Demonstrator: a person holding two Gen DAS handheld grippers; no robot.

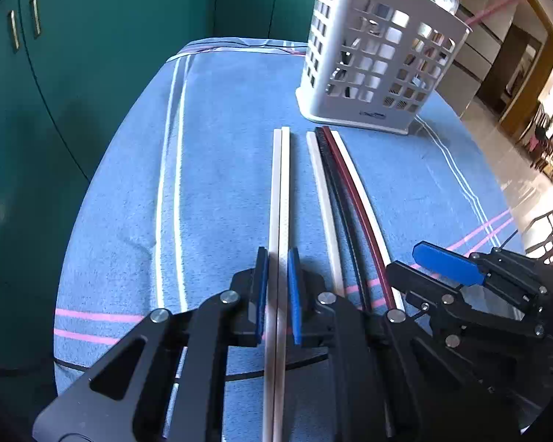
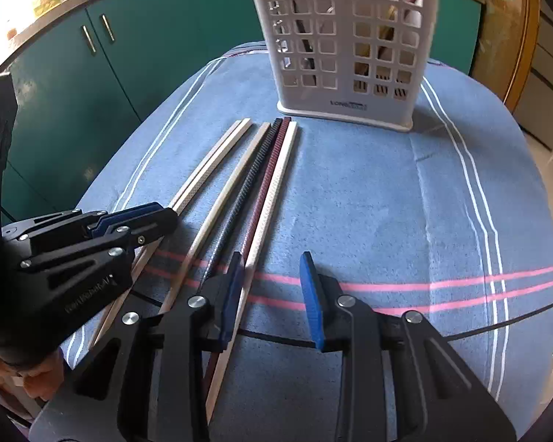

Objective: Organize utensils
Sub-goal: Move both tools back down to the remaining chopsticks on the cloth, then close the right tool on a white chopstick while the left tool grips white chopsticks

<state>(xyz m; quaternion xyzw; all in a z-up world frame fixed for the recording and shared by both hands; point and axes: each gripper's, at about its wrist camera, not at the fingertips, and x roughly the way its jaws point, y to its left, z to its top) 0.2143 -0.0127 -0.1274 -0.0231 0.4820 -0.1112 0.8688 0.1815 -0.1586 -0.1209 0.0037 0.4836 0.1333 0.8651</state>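
The left tongs (image 1: 277,294) straddle a pale pair of chopsticks (image 1: 280,191), blue pads (image 1: 294,296) close beside it but apparently not pinching. The right tongs (image 2: 272,296) gape wide beside four more chopsticks (image 2: 265,184): cream, black, maroon, white, slim and square-cut. All lie on the worktop's blue towel (image 2: 379,202), fuzzy, striped white and pink. Beyond stands a white lattice plastic basket (image 2: 344,37). Teal cupboard doors (image 1: 92,55) ring the room.

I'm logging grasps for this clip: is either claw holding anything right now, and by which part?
The left claw straddles the white chopstick pair near its close end, pads not visibly touching it. The right claw is open and empty.
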